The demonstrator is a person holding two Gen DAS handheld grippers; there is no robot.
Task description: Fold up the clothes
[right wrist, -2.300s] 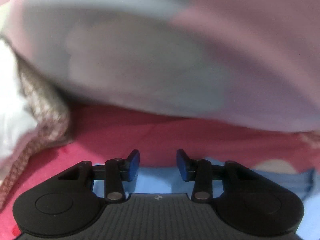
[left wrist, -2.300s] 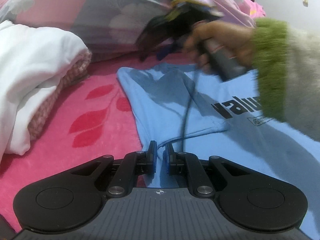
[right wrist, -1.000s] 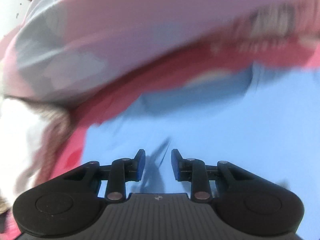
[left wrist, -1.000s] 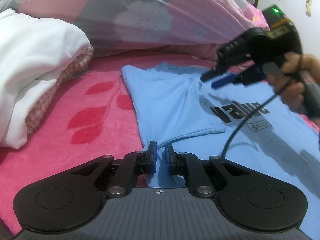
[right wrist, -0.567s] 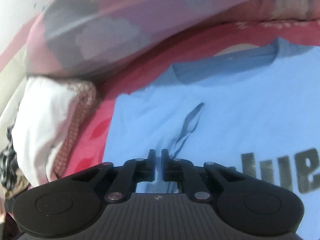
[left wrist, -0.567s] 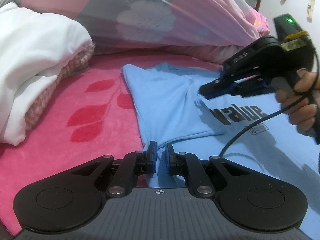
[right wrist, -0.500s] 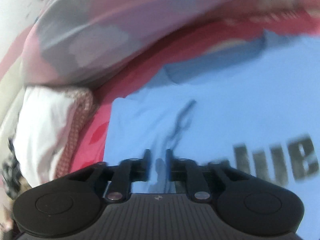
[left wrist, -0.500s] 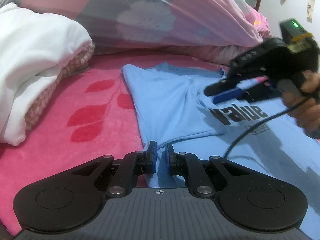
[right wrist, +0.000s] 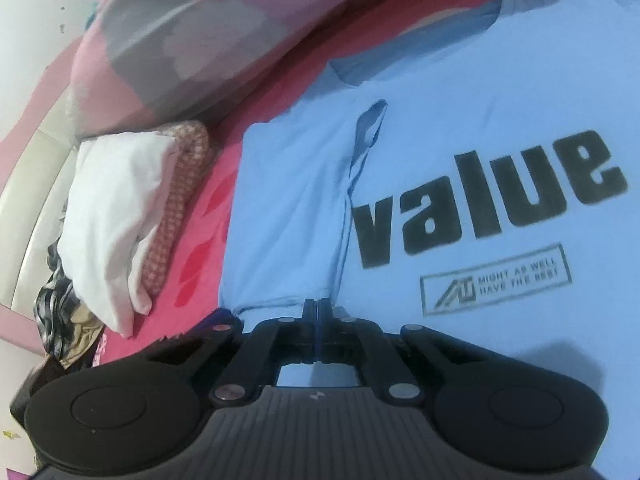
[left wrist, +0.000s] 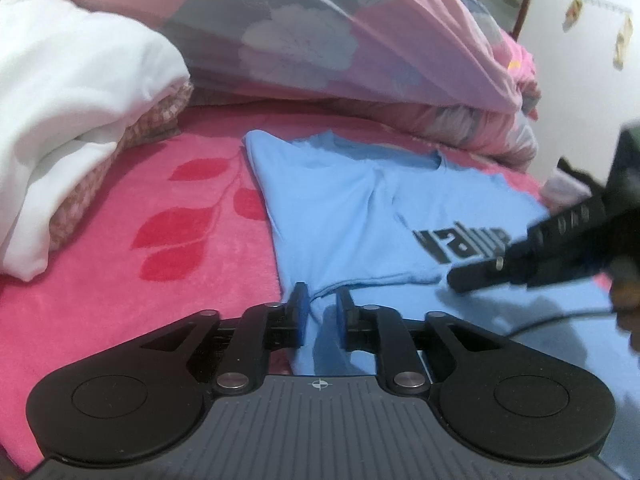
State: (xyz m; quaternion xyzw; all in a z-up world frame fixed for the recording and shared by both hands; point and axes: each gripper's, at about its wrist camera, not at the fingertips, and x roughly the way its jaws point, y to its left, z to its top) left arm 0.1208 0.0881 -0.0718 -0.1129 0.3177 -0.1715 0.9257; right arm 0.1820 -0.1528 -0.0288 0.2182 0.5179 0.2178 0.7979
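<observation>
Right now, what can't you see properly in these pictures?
- T-shirt: its bottom half is hidden behind the gripper bodies in both views.
- Right hand-held gripper: shut, but whether it pinches cloth is hidden by its own fingers; in the left view it is blurred.
- Left hand-held gripper: open over the sleeve hem; touching or not is unclear.
- Dark bundle, right view: too small to name.
</observation>
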